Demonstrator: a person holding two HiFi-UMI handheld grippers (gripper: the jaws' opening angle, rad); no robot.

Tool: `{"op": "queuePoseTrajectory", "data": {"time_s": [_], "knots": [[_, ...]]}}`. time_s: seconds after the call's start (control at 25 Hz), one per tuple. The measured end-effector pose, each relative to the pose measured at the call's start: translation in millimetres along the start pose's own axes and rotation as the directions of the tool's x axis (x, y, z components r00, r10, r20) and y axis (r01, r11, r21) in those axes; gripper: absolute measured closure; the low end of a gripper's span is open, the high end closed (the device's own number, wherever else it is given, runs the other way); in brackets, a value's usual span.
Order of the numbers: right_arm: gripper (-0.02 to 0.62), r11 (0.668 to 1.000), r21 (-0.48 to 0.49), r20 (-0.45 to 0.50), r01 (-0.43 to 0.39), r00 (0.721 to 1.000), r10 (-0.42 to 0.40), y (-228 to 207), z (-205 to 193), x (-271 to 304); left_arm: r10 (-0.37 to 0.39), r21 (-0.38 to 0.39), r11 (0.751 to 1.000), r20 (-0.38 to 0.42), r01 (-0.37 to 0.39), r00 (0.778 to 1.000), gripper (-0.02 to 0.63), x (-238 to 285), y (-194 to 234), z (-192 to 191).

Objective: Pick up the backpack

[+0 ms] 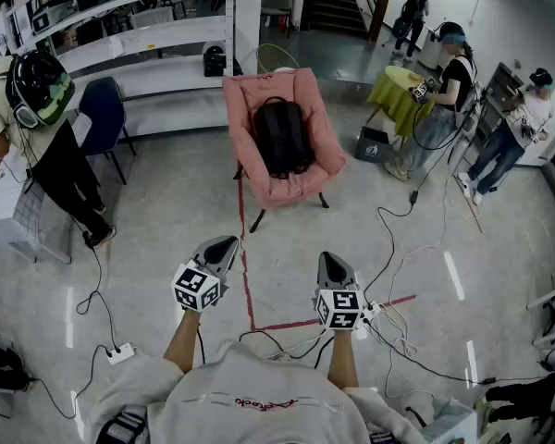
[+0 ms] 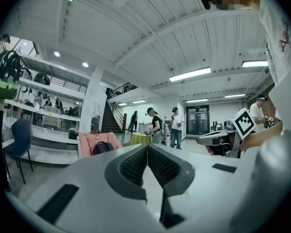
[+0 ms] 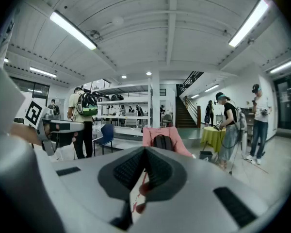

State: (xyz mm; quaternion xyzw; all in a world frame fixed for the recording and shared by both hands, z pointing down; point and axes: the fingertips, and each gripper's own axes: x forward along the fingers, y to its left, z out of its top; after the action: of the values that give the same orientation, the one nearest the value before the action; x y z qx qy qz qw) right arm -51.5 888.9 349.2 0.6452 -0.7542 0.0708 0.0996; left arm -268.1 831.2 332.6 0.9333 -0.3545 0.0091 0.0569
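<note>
L claw (image 1: 224, 244) + R claw (image 1: 331, 259): both shut tight, empty, side by side, well short of pink chair (image 1: 324, 148), aimed at it, prob. lining up approach | backpack (image 1: 280, 137): in chair seat, propped vs backrest so it sits upright, top prob. reachable | count: 2 claws, 1 backpack, 1 chair

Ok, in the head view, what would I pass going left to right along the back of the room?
The dark blue chair, then the pink padded armchair holding the black backpack, then the yellow-green cloth-covered table.
</note>
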Motion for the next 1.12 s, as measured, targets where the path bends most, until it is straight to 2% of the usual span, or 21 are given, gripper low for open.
{"op": "queuePoseTrajectory", "data": {"time_s": [0.6, 0.84, 1.12], "knots": [[0.577, 0.999, -0.006, 0.008, -0.045, 0.999, 0.045, -48.8, -3.7, -22.8, 0.040, 0.025, 0.999, -0.014, -0.040, 0.999, 0.592, 29.6, -55.3, -5.9], [0.577, 0.997, -0.006, 0.002, -0.081, 0.997, 0.081, -65.0, -14.0, -25.5, 0.076, 0.005, 0.997, -0.009, -0.076, 0.997, 0.593, 37.9, -70.9, -13.7], [0.577, 0.994, 0.039, 0.001, -0.098, 0.995, 0.098, -85.2, -27.0, -19.9, 0.081, 0.002, 0.997, -0.032, -0.081, 0.996, 0.593, 54.7, -81.0, -25.9]]}}
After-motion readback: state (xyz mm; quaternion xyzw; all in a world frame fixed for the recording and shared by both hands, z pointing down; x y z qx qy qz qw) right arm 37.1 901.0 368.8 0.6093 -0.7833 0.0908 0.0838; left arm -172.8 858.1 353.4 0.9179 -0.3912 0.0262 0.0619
